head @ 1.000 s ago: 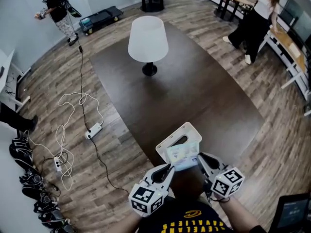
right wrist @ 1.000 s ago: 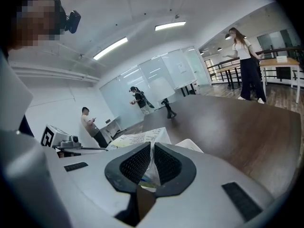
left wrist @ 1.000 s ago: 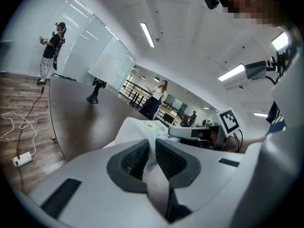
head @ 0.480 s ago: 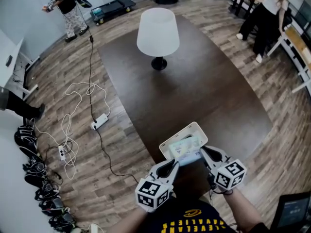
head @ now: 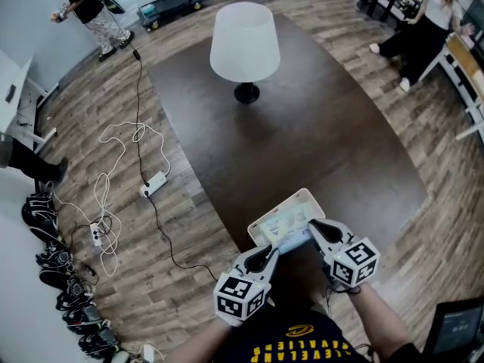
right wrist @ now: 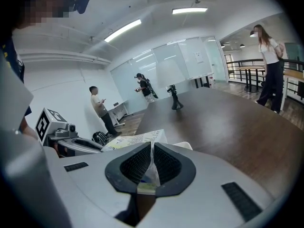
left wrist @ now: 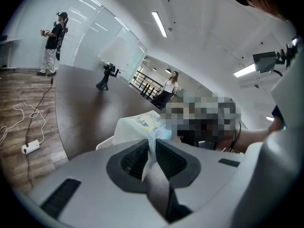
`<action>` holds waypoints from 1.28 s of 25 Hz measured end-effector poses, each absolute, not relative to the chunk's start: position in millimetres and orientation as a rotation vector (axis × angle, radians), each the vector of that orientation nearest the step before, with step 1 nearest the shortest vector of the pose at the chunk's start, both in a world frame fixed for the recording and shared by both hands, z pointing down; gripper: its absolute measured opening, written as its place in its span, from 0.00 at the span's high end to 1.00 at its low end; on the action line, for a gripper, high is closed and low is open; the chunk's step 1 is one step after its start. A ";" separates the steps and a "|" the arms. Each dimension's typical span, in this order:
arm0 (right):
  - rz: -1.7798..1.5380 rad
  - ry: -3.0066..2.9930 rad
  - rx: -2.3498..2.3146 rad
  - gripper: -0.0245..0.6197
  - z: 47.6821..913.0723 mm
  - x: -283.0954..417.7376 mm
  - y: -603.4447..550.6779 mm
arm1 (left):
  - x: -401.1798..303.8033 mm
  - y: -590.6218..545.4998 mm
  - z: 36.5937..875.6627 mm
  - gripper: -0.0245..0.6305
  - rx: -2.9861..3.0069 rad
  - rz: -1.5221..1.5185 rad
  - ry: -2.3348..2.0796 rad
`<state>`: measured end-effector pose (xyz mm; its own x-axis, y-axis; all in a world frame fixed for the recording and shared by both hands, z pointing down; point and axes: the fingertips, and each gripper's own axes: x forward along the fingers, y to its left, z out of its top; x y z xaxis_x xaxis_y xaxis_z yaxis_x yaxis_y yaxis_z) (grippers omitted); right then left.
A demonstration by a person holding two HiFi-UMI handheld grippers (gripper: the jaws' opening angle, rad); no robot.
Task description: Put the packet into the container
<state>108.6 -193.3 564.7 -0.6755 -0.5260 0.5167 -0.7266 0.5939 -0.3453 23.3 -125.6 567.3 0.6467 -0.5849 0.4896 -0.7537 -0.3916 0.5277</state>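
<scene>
1. White-ish plastic packet (head: 286,231) is pinched at both ends: one edge by the left tongs (head: 267,254), the other by the right tongs (head: 315,231).
2. It's held stretched between them, over the white container (head: 305,197) just ahead on the bench (head: 325,127).

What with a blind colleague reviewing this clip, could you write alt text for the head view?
Seen from above, the left gripper and right gripper each pinch an end of a pale packet, holding it over a white container at the near edge of a dark table. A white lamp stands farther along it; a power strip lies on the floor at left.
</scene>
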 end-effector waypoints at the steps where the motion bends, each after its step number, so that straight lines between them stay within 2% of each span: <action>1: 0.763 -2.461 1.004 0.91 566.8 108.3 -195.0 | 23.9 -126.1 570.2 0.89 2.114 0.296 -1.034; 32: 0.695 -2.349 0.970 0.91 625.0 113.5 -215.9 | 41.4 -135.2 630.7 0.89 2.039 0.579 -0.935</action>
